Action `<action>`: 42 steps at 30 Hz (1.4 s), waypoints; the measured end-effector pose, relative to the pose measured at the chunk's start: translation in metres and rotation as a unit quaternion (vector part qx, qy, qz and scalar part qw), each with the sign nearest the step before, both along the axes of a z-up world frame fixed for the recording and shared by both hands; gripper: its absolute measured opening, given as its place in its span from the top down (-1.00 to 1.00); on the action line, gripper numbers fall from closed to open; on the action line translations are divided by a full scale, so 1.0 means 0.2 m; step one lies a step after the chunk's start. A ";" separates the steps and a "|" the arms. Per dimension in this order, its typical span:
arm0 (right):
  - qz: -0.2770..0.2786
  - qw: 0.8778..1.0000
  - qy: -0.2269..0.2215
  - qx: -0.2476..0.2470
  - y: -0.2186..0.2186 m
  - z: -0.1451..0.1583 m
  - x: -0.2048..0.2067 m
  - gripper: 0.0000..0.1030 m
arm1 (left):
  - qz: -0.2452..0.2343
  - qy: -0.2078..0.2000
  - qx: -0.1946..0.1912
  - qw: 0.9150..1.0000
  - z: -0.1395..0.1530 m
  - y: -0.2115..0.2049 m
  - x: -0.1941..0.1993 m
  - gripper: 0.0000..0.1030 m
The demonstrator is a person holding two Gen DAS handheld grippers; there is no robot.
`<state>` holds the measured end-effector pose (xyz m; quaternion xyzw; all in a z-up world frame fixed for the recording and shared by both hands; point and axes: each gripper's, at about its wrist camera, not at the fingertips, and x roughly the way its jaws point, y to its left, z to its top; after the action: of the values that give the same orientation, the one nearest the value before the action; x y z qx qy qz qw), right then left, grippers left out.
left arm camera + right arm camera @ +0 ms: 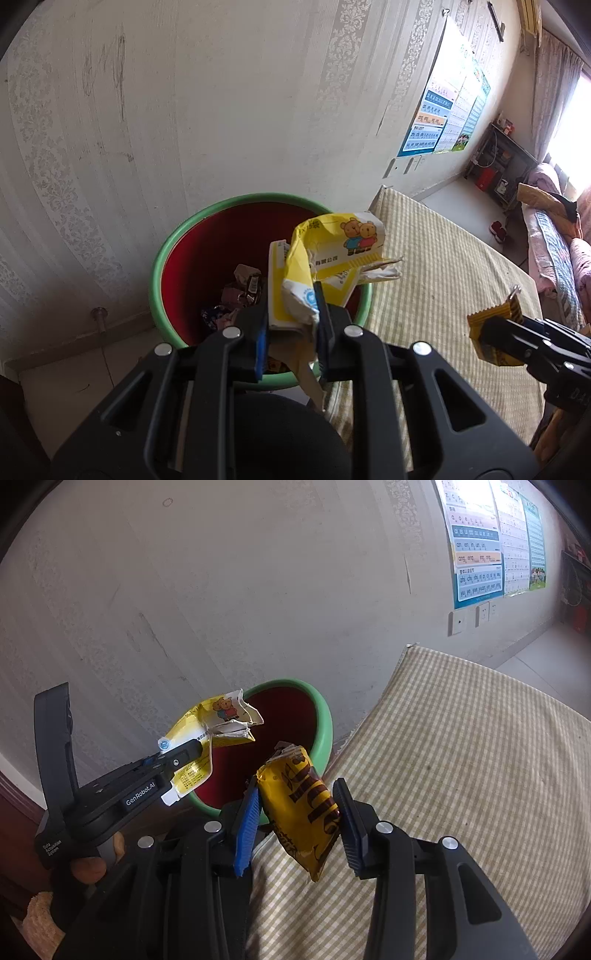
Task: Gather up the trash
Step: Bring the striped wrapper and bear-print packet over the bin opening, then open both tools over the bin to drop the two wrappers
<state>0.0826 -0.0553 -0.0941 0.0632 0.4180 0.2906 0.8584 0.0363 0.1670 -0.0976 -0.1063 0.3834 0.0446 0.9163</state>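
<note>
In the left wrist view, low and centre in the frame, the left tool [290, 328] is pinched narrow on a crumpled yellow-and-white bear packet [325, 254], whose torn upper part stands above the pads and overlaps the near right rim of the bin. In the right wrist view, low and centre, the right tool [299, 819] is closed partway on a yellow snack wrapper [301, 805] with brown lettering; both blue pads press its sides and its lower end hangs free above the checked bed cover [461, 775].

Just past both tools stands the bin [162, 254], green-rimmed with a red inside, set against the patterned wall [184, 110] in the middle of the frame. Some crumpled wrappers [243, 288] already lie at its bottom.

Both pieces seem to be lifted and carried, so the step in hand looks like the drop. The bear packet hangs roughly over the bin mouth, though part of it reaches out beyond the rim. The snack wrapper appears short of the rim, over the bed edge.

The next move calls for bringing each piece fully over the red opening before the pads part, the right one further than the left. The light packets may cling to a pad or catch on the rim.
</note>
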 end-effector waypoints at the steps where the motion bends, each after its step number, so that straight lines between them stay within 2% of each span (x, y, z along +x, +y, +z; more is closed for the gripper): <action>1: 0.002 1.000 0.000 0.000 0.01 0.00 0.01 0.23 | 0.001 0.000 0.000 1.000 0.00 0.01 0.00 0.62; 23: 0.025 1.000 -0.003 0.004 0.17 -0.04 0.15 0.23 | 0.029 0.013 0.023 0.999 -0.05 0.17 0.03 0.62; 42: 0.038 0.999 0.006 0.005 0.32 -0.06 0.29 0.23 | 0.031 0.036 0.036 0.998 -0.12 0.24 0.13 0.62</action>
<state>0.1411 0.0095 -0.1058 0.0533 0.4240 0.3241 0.8440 0.0624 0.2148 -0.1210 -0.0835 0.4104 0.0910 0.9035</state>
